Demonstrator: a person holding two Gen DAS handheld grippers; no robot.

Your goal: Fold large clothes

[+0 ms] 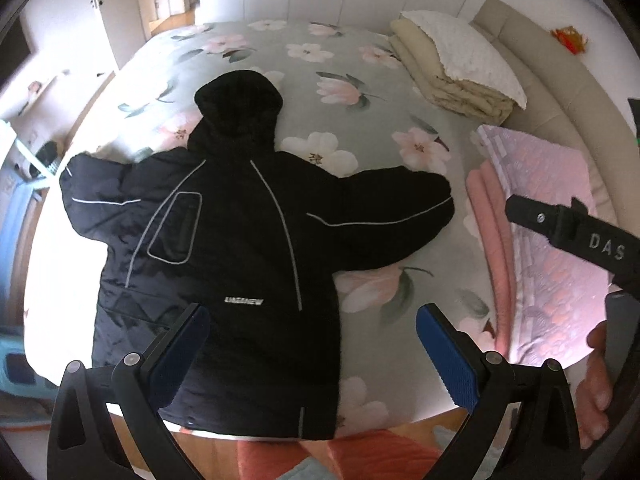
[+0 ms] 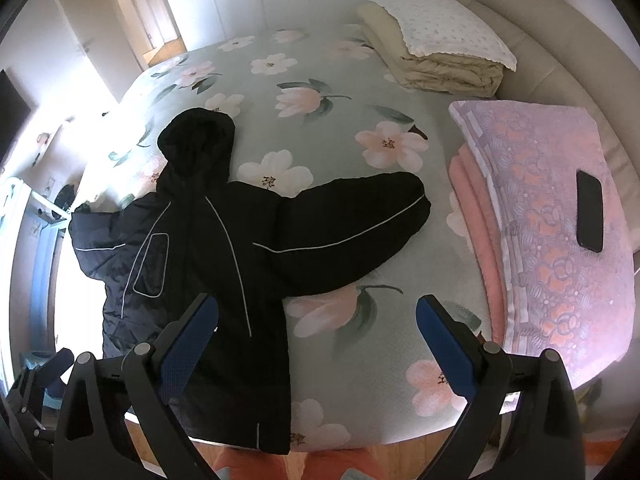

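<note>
A black hooded jacket (image 1: 236, 232) with grey piping lies flat on the floral bed sheet (image 1: 352, 80), front up, hood away from me, both sleeves spread out. It also shows in the right wrist view (image 2: 208, 248). My left gripper (image 1: 312, 320) is open and empty, held above the jacket's lower hem. My right gripper (image 2: 316, 312) is open and empty, above the bed just right of the jacket's body. The right gripper also shows at the right edge of the left wrist view (image 1: 572, 228).
A folded pink blanket stack (image 2: 552, 248) lies on the bed's right side with a black phone (image 2: 589, 211) on it. A folded beige duvet with a white pillow (image 2: 440, 40) lies at the headboard. The bed's near edge and wooden floor (image 2: 240, 460) are below.
</note>
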